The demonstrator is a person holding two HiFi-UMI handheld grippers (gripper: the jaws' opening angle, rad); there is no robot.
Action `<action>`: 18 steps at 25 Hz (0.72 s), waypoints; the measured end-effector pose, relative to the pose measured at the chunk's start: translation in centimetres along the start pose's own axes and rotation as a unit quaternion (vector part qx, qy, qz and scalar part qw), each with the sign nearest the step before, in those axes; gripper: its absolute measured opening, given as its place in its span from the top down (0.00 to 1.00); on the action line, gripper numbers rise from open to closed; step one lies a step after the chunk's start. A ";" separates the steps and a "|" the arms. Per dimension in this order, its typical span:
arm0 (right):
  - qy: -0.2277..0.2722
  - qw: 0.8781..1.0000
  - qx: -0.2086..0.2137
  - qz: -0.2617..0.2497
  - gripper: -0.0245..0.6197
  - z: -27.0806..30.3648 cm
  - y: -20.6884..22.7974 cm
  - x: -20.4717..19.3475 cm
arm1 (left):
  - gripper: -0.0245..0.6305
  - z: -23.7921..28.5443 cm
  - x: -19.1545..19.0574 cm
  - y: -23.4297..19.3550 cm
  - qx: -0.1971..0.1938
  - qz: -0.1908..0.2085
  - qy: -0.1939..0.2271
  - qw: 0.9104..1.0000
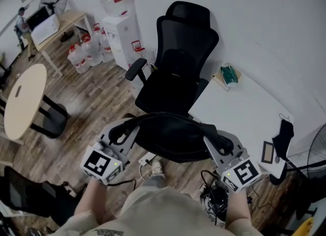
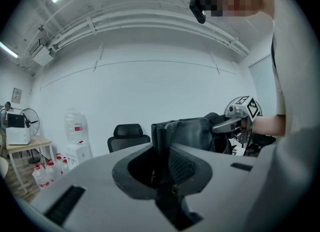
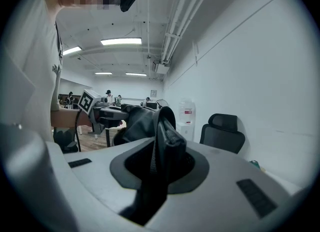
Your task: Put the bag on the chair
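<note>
A black bag (image 1: 170,137) hangs in the air between my two grippers, just in front of the seat of a black mesh office chair (image 1: 178,62). My left gripper (image 1: 124,130) is shut on the bag's left end, and the fabric (image 2: 172,148) fills its jaws. My right gripper (image 1: 214,139) is shut on the bag's right end, with a folded edge (image 3: 165,141) pinched between its jaws. The chair (image 2: 127,136) stands ahead in the left gripper view, and the chair (image 3: 223,132) shows to the right in the right gripper view.
A white table (image 1: 239,113) with a green item (image 1: 229,75) stands right of the chair. A water dispenser (image 1: 121,34) and several bottles (image 1: 84,52) are at the back left. A round wooden table (image 1: 24,100) is on the left. Cables (image 1: 216,197) lie near my feet.
</note>
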State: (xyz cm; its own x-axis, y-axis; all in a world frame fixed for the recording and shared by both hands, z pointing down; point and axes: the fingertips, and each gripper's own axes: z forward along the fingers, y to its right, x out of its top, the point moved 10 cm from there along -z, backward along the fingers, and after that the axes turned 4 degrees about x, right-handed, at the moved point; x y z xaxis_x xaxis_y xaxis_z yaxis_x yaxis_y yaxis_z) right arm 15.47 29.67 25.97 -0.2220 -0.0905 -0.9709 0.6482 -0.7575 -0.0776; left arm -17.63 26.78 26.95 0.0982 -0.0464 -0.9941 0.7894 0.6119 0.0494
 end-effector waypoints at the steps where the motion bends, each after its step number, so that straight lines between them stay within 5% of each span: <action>1: 0.000 1.000 -0.001 -0.001 0.85 1.5 0.8 0.4 | 0.86 0.9 0.1 -1.5 -0.002 0.000 -0.001 1.000; 9: 0.000 1.000 -0.014 -0.005 0.85 11.0 6.8 2.8 | 0.86 7.8 0.9 -11.4 -0.012 0.002 0.008 1.000; 18: -0.006 1.000 -0.013 -0.006 0.85 16.9 13.1 3.7 | 0.86 14.6 0.9 -17.0 -0.006 -0.013 0.007 1.000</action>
State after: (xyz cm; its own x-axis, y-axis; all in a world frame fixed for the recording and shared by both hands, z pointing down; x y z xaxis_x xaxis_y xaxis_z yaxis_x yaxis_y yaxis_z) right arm 10.79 8.49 25.21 -0.2390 -0.0894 -0.9669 0.6633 -0.7422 -0.0953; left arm -22.07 4.83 26.64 0.0688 -0.0508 -0.9963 0.7837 0.6207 0.0224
